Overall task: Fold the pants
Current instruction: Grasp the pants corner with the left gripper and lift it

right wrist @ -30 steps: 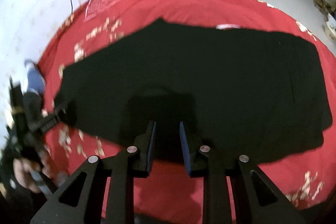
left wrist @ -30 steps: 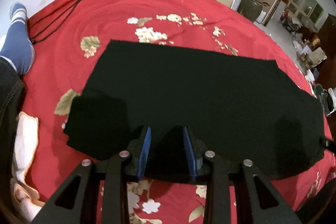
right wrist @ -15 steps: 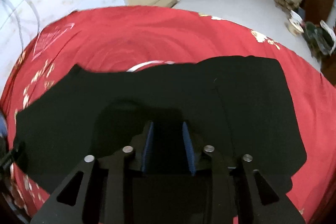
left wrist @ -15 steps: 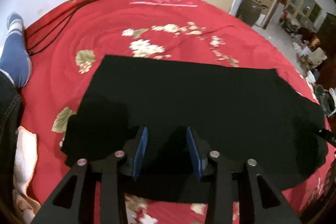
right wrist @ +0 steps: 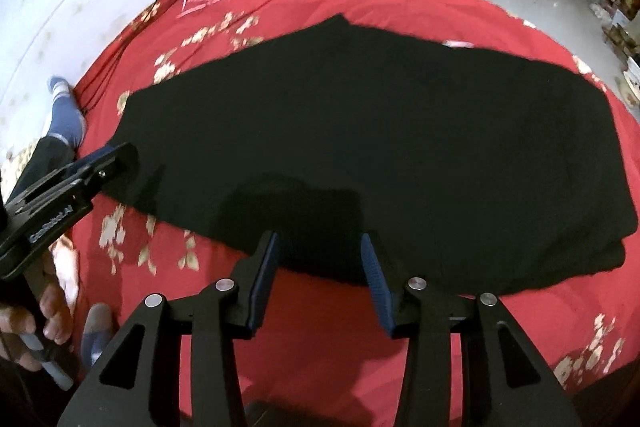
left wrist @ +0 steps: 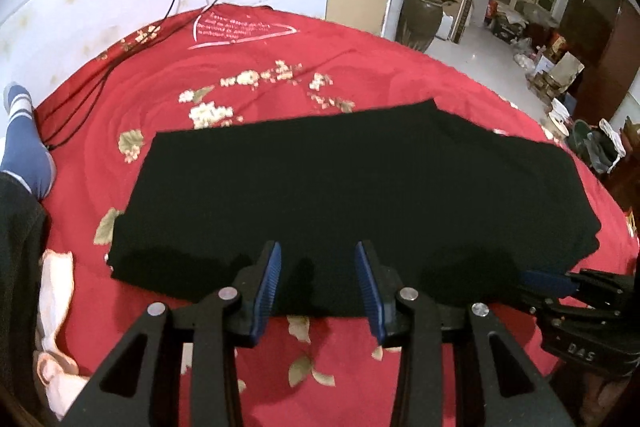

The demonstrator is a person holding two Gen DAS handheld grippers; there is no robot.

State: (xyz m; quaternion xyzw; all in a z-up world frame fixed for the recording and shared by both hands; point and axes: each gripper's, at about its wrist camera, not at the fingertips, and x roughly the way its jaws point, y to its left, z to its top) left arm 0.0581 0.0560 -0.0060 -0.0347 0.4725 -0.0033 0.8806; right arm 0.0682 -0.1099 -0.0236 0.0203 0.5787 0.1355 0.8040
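Black pants [left wrist: 340,179] lie flat in a long folded band across a red flowered bedspread [left wrist: 280,67]. My left gripper [left wrist: 317,251] hovers over their near edge, left of the middle. It is open, and its blue pads [left wrist: 272,279] have nothing between them. The right wrist view shows it at the left [right wrist: 108,163]. My right gripper [right wrist: 319,239] hangs above the near edge of the pants [right wrist: 380,131]. Its jaws are opening and the cloth lies loose beneath them. In the left wrist view its tip [left wrist: 548,281] shows at the right end of the pants.
Black cables [left wrist: 80,115] trail over the bedspread's far left. A person's foot in a blue sock [left wrist: 24,147] rests at the left edge, beside a pale cloth [left wrist: 56,291]. A white wall lies behind. A brown jar [left wrist: 420,19], boxes and a cabinet stand on the floor to the right.
Both grippers' jaws have widened and drawn back from the pants, which stay flat. The left one has risen, so more of the room shows. The right one has swung over the near edge.
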